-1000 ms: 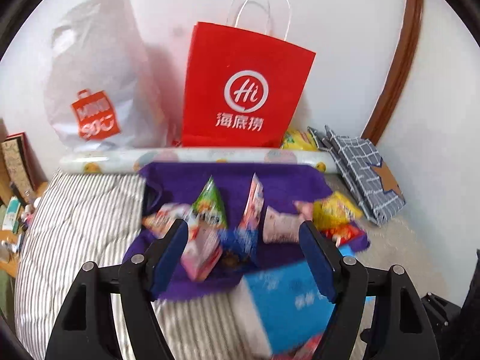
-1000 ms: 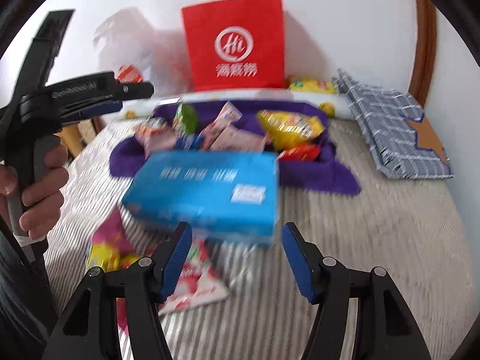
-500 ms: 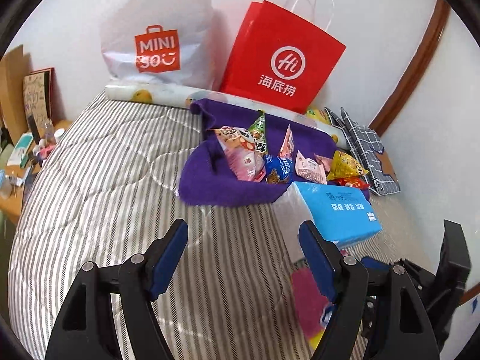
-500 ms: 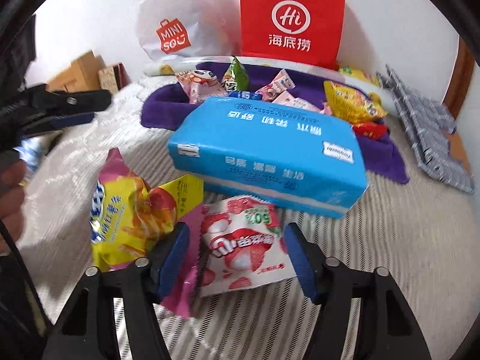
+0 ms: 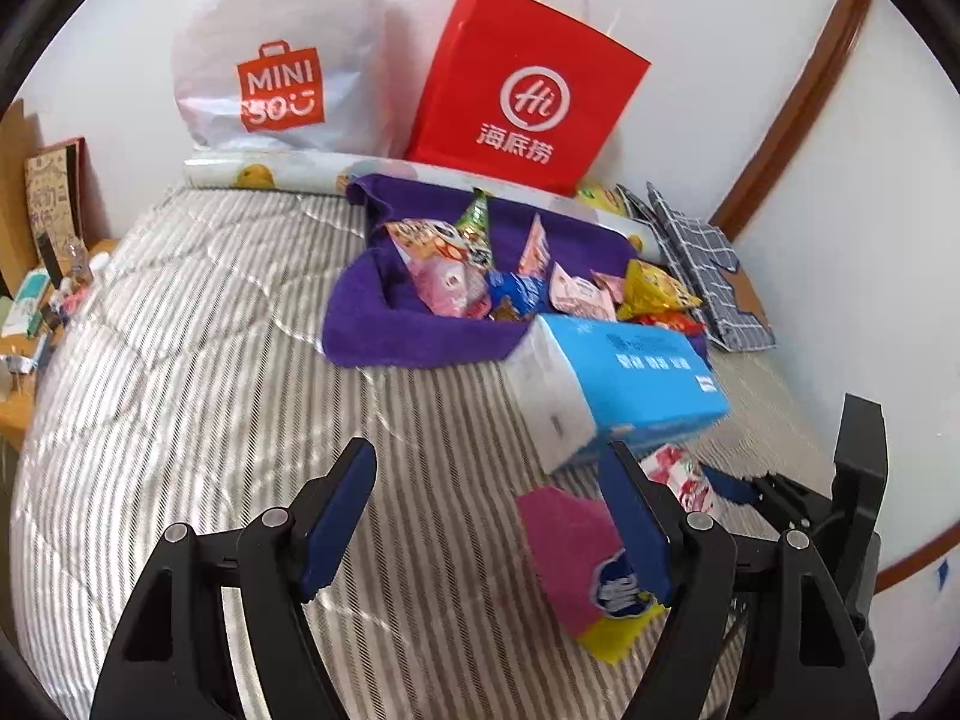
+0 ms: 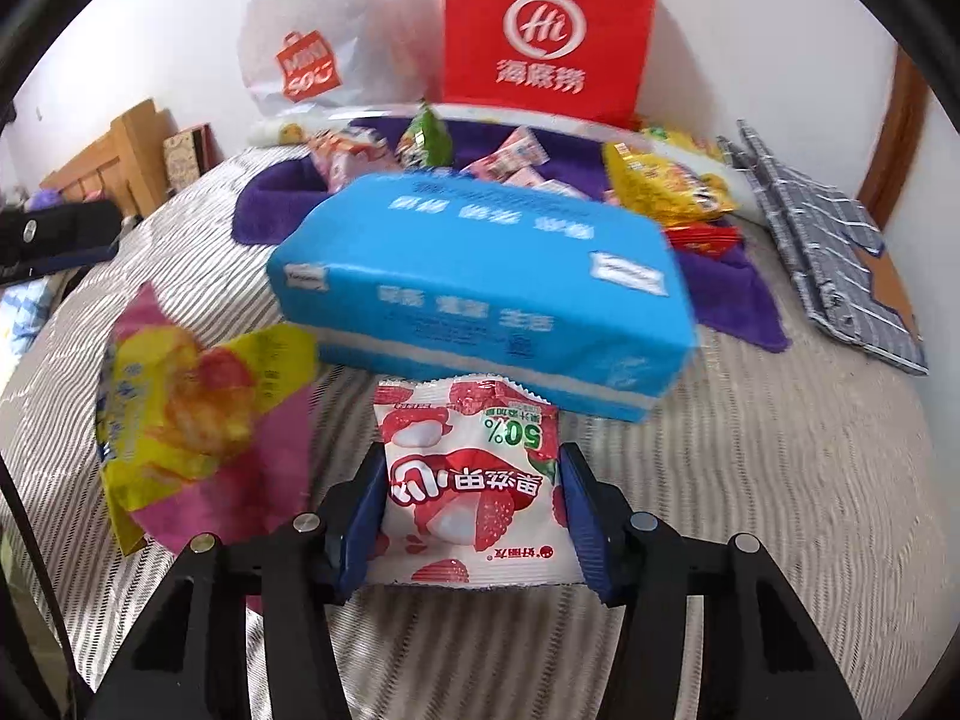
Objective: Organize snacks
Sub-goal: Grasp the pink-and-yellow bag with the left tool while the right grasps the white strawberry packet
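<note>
A red-and-white lychee candy packet (image 6: 471, 489) lies on the striped bed between the fingers of my right gripper (image 6: 471, 516), which is open around it, jaws close to its sides. It also shows in the left wrist view (image 5: 681, 471). A pink-and-yellow chip bag (image 6: 180, 420) lies to its left, and shows in the left wrist view (image 5: 591, 564). My left gripper (image 5: 486, 516) is open and empty above the bed. Several snacks sit on a purple cloth (image 5: 384, 324) at the back.
A blue tissue pack (image 6: 480, 276) lies just behind the candy packet. A red paper bag (image 5: 528, 90) and a white plastic bag (image 5: 276, 54) stand against the wall. A checked folded bag (image 6: 834, 240) lies at the right.
My right gripper moved forward and down so the candy packet now sits between its fingers. My left gripper pulled back a little, its view staying on the bed.
</note>
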### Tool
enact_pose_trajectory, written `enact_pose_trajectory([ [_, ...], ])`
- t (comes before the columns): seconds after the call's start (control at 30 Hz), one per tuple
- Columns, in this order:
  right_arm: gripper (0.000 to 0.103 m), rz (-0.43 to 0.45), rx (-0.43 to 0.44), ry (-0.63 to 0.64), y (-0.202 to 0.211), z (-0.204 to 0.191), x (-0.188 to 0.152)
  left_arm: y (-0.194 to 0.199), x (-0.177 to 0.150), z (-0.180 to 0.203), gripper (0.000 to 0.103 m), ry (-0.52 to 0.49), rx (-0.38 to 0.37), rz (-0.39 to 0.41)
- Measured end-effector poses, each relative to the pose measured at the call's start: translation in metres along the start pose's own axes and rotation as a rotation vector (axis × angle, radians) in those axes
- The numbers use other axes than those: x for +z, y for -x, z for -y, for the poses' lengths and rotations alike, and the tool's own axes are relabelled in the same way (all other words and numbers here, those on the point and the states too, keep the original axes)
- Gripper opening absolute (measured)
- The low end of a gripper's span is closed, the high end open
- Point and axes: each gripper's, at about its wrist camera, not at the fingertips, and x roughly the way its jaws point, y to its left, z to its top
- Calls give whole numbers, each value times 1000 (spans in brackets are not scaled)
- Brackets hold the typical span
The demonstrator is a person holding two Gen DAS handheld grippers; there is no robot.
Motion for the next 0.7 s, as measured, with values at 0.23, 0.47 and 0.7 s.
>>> enact_pose_trajectory([
  [0.23, 53, 52, -46, -55, 25, 32, -6, -9, -18, 12, 76, 48, -174, -77],
  [0.47, 53, 76, -72, -89, 38, 49, -15, -37, -34, 34, 79, 60, -208, -145],
  [0.7, 53, 87, -85, -102, 39, 60, -21, -62, -40, 50, 71, 27, -108, -165],
])
